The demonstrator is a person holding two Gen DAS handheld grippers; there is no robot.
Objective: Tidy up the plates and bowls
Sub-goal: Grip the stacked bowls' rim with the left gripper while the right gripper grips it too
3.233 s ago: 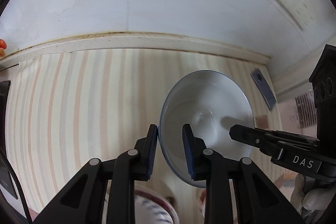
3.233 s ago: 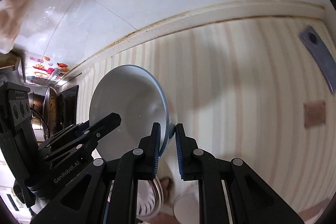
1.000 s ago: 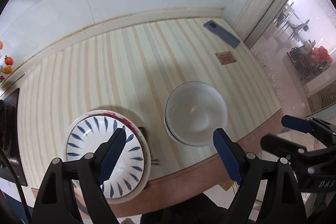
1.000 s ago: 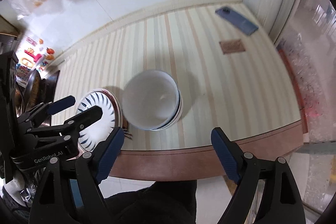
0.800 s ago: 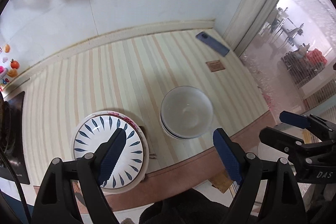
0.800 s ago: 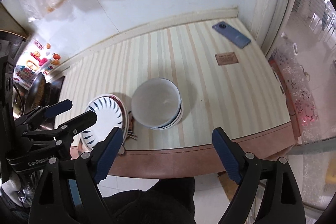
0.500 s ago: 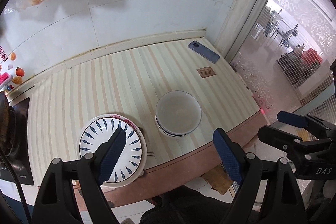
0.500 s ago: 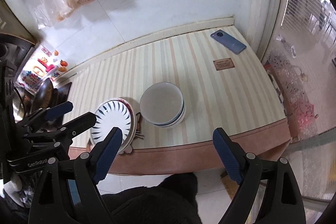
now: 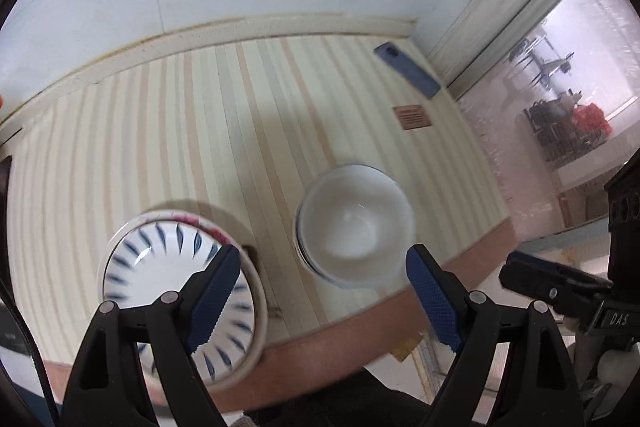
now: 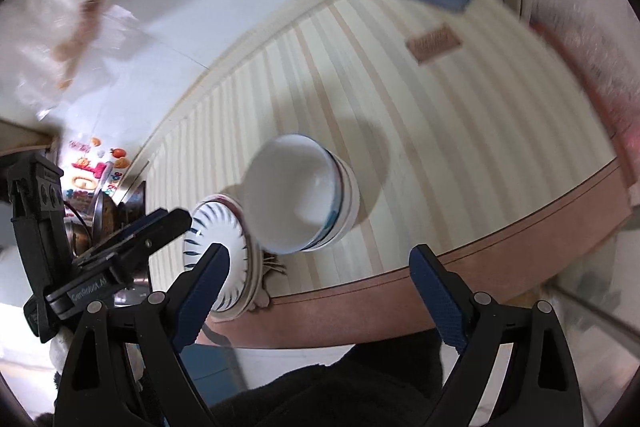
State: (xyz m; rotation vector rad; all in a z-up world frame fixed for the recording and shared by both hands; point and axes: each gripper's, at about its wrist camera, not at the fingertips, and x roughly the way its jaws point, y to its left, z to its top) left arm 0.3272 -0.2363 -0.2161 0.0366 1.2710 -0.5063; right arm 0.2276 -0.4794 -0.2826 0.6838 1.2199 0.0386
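- Both cameras have dipped back toward the striped cream-and-tan counter point(image 9: 224, 131) compared with half a second ago, so the dishes loom larger and the wall sockets have slid to the top edge.
- Left gripper point(image 9: 322, 291) hangs spread wide and empty above the front edge; right gripper point(image 10: 318, 291) likewise, jaws far apart, holding nothing.
- Stacked plain white glazed bowls point(image 10: 304, 195), the lower ones showing blue rim bands, sit near the counter's front, just beside the stacked round white plates with blue leaf strokes point(image 9: 180, 291).
- Plates seem to overhang the counter's brown edge a little, though blur makes that uncertain; a careless nudge from a gripper could tip them off.
- Glazed ceramic is slick and hard, so a shallow pinch on a rim could slip.
- Flat blue-grey phone point(image 9: 408, 69) lies well apart, near the back corner.
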